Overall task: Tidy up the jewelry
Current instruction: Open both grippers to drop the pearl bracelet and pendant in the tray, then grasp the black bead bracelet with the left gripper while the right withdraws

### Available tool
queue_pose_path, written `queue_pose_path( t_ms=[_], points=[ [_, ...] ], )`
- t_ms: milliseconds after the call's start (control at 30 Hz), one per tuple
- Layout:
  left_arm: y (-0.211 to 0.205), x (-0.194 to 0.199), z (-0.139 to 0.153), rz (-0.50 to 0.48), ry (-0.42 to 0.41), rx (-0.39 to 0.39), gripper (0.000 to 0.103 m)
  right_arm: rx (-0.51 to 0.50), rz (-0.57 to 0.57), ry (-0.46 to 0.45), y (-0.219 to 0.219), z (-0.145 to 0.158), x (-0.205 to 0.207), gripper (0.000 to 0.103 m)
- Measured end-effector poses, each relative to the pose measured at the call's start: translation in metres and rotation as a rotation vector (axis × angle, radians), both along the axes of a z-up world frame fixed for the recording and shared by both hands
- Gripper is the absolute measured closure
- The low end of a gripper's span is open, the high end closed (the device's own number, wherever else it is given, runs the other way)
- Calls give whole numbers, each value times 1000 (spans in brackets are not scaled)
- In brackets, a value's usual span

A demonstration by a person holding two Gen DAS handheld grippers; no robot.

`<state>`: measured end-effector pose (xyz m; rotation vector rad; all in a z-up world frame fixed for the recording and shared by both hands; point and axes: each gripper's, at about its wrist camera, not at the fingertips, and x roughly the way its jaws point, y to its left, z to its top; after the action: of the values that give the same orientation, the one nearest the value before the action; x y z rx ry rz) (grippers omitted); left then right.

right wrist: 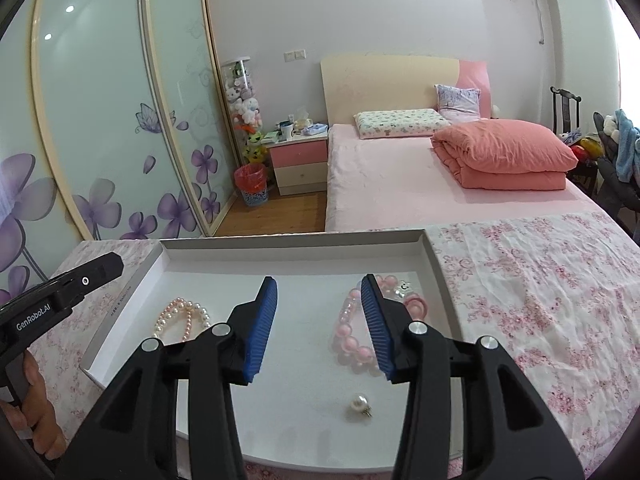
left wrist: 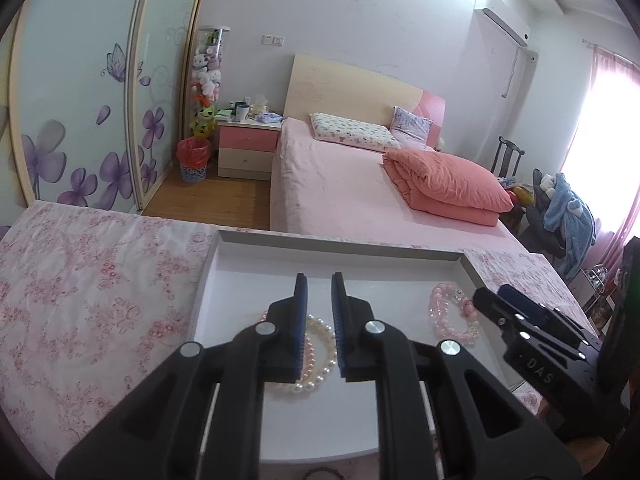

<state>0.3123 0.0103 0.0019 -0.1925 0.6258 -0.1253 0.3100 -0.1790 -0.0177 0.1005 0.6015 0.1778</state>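
Tray: we see a shallow white cardboard box lid (right wrist: 434, 276) lying open-side up on a pink floral cloth (right wrist: 540, 288).
Left gripper: our black left gripper with blue ribbed pads (left wrist: 319, 280) hangs over the tray's left half, its jaws parted by a narrow gap and pressing on nothing.
Pearl bracelet: a cream-and-peach pearl bracelet of looped strands (left wrist: 316, 364) lies on the tray floor under the left gripper, apart from its pads.
Right gripper: our black right gripper with blue pads (right wrist: 319, 282) has its jaws spread, with nothing between them.
Pink bracelet: a pink bead bracelet with clear beads and a small white charm (right wrist: 352, 320) rests in the tray's right half, partly hidden behind the right-hand pad; we cannot tell whether they touch.
Loose pearl: a single white pearl with a gold fitting (right wrist: 360, 404) sits on the tray near its front edge, between the right gripper's fingers in view.
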Motion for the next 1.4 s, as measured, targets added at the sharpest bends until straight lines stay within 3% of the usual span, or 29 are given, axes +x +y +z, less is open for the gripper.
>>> queue_pose_path(
  t_ms=[367,733,967,1400],
  points=[
    [11,-33,-5,21,8,25,73,-9,-24,-18,-15,1,-25,58],
    [20,-89,-33,-60,92,28,72,-9,-52,38,-45,-12,-72,58],
    [5,-116,-53,-144,163,47,72,-29,-53,96,-52,-26,-96,58],
    [-12,-108,-78,-151,253,152,79,-19,-96,123,-69,-40,-114,58]
  ],
)
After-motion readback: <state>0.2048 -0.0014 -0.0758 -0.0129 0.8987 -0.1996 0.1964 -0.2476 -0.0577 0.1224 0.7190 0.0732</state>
